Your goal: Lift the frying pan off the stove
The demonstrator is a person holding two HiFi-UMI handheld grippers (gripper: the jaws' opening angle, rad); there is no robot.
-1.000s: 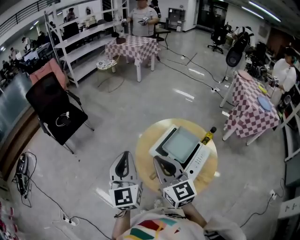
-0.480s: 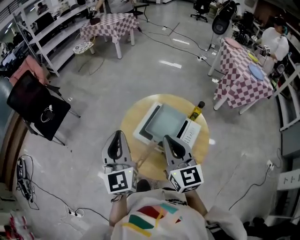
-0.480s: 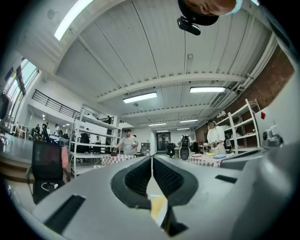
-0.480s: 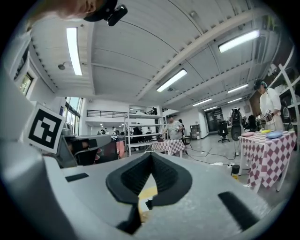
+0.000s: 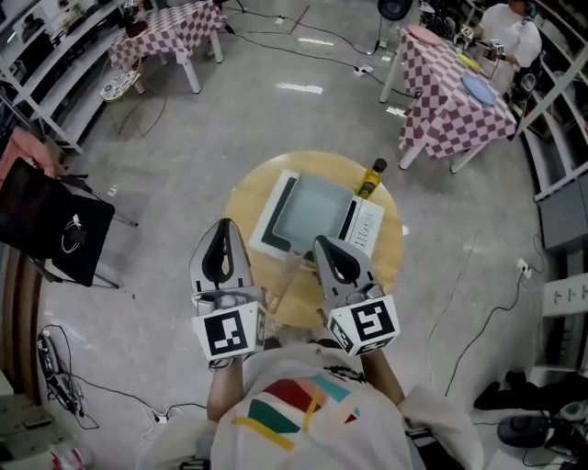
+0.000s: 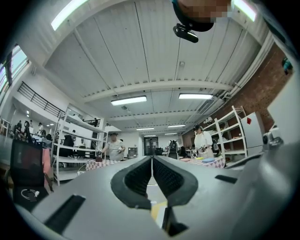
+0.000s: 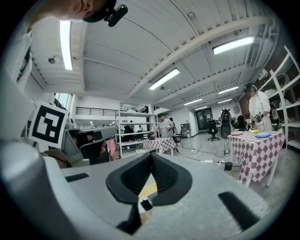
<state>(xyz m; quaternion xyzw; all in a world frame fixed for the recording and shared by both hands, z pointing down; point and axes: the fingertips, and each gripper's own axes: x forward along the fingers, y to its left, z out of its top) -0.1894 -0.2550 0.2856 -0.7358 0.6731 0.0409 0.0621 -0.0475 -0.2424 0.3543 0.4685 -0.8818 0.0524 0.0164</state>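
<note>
A white stove (image 5: 317, 216) with a grey glass top sits on a round wooden table (image 5: 246, 197). I cannot make out a frying pan on it in any view. Both grippers hang side by side over the table's near edge, short of the stove. My left gripper (image 5: 223, 228) is shut, its jaws meeting with nothing between them, as the left gripper view (image 6: 152, 159) also shows. My right gripper (image 5: 324, 242) is shut and empty too; in the right gripper view (image 7: 151, 158) its pads touch, pointing level across the room.
A yellow oil bottle (image 5: 370, 178) stands at the stove's far right corner. A black chair (image 5: 50, 229) is at the left. Checked-cloth tables stand at the far right (image 5: 450, 101) and far left (image 5: 170, 23). Cables lie on the grey floor (image 5: 478, 303).
The head view has tipped further down, so the table and stove have slid up the frame. Both grippers have stayed shut, side by side near the table's front edge.
</note>
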